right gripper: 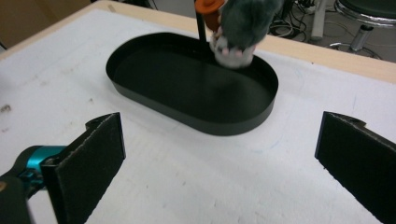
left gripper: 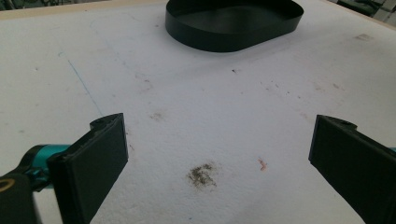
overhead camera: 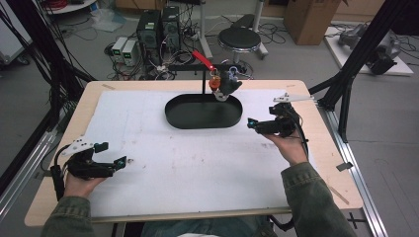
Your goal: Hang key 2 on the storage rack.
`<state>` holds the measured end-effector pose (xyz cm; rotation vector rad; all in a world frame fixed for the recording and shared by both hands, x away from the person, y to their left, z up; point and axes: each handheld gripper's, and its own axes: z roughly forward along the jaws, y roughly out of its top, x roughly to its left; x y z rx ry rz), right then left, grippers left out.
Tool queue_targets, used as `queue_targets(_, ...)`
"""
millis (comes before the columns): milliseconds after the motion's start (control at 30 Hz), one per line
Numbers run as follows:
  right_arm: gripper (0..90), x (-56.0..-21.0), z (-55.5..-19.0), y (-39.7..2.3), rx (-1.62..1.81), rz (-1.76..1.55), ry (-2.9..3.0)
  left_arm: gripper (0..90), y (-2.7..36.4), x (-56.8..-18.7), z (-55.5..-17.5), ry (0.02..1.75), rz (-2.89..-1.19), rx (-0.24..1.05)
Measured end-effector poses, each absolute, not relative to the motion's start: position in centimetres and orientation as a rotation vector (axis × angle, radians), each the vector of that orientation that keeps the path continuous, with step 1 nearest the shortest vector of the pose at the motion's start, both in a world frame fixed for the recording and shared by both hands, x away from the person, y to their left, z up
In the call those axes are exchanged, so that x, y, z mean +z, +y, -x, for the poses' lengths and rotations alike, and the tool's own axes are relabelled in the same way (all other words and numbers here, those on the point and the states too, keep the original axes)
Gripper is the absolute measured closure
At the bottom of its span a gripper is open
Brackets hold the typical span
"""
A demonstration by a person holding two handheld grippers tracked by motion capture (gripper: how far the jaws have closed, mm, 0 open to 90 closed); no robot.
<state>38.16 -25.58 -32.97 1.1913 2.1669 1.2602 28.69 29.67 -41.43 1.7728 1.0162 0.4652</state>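
A black oval tray [overhead camera: 173, 116] lies on the white mat at the table's far middle, also in the left gripper view [left gripper: 219, 39] and the right gripper view [right gripper: 233, 122]. A grey plush toy [overhead camera: 228, 85] hangs from a black stand with an orange piece [overhead camera: 214, 83] over the tray's far rim; the toy [right gripper: 243, 25] hangs close ahead of the right gripper. My left gripper [overhead camera: 113, 154] is held low at the near left, open, nothing between its jaws [left gripper: 219, 158]. My right gripper [overhead camera: 254, 123] is held right of the tray, open and empty [right gripper: 219, 154].
The white mat [overhead camera: 197, 163] covers most of the wooden table [overhead camera: 326, 163] and shows small stains [left gripper: 203, 173]. Behind the table are computer towers [overhead camera: 155, 29], a black stool [overhead camera: 239, 39], cables, and a dark frame post [overhead camera: 346, 94] at the right.
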Motion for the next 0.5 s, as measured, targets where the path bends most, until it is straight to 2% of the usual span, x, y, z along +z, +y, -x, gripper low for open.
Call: queue_targets(500, 0.8, -35.3, -35.4, -27.0, 1.326, -1.209, 2.129, 5.0, 29.7, -41.4, -28.7, 1.014, -1.775, 0.468)
